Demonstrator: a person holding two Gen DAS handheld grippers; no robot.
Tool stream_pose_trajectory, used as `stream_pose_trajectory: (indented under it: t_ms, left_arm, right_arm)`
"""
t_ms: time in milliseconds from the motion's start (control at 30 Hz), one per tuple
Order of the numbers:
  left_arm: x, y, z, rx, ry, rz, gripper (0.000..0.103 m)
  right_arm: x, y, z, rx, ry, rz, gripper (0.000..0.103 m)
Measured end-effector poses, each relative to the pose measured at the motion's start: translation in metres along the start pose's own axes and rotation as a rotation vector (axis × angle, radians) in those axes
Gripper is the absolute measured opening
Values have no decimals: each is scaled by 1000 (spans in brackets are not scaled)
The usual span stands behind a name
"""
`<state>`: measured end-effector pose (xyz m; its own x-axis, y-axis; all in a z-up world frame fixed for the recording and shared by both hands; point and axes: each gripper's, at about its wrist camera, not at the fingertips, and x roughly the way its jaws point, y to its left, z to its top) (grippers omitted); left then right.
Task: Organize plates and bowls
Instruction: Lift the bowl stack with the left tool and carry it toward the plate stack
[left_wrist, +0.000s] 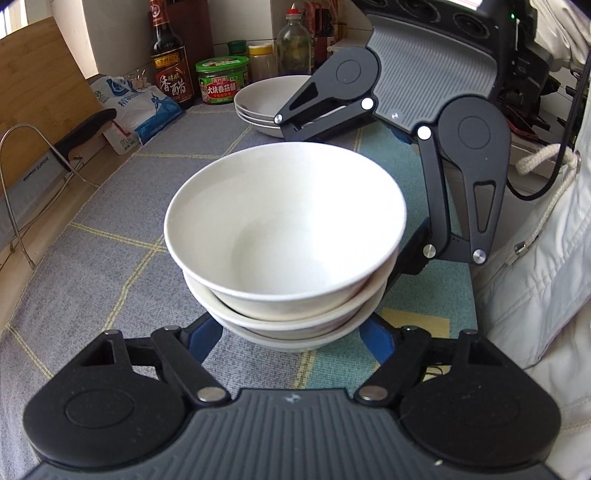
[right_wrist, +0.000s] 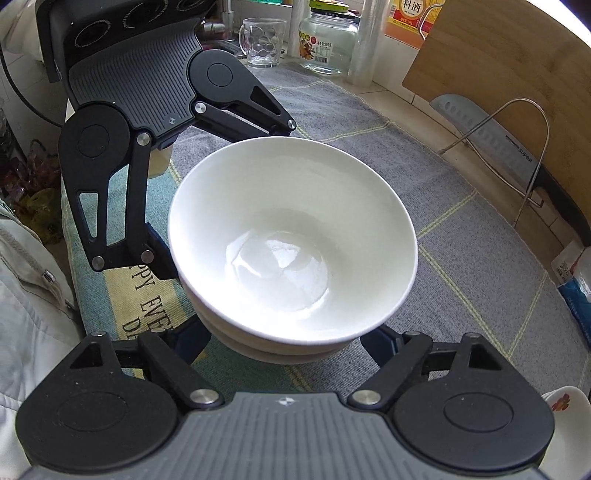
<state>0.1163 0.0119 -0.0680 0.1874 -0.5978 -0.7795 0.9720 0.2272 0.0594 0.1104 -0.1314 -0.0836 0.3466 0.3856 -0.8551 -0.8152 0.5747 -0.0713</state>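
Observation:
A stack of three white bowls (left_wrist: 284, 236) stands on the grey checked mat (left_wrist: 122, 206), and the right wrist view looks down into the top bowl (right_wrist: 291, 240). My left gripper (left_wrist: 288, 341) is shut on the bottom of the stack, its blue pads (left_wrist: 201, 339) against the lowest bowl. My right gripper (right_wrist: 288, 345) faces it from the other side. Its pads (right_wrist: 194, 341) sit against the stack under the top rim, and one finger (left_wrist: 417, 254) touches the bowls' side. Both grippers' fingertips are partly hidden by the bowls.
More white dishes (left_wrist: 266, 103) are stacked behind, near sauce jars and bottles (left_wrist: 221, 83). A wire rack (right_wrist: 532, 147) holds a cleaver and a cutting board (right_wrist: 506, 62). A glass mug (right_wrist: 262, 42) and a jar stand at the back. A small flowered dish (right_wrist: 565, 406) and a white jacket (left_wrist: 535, 280) are close by.

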Motion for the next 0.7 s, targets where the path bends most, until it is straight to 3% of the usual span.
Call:
stream_pose_trajectory:
  t_ms: [700]
  left_arm:
    - [2, 5, 5, -5, 16, -20, 80]
  right_arm:
    - [3, -6, 2, 6, 7, 35, 87]
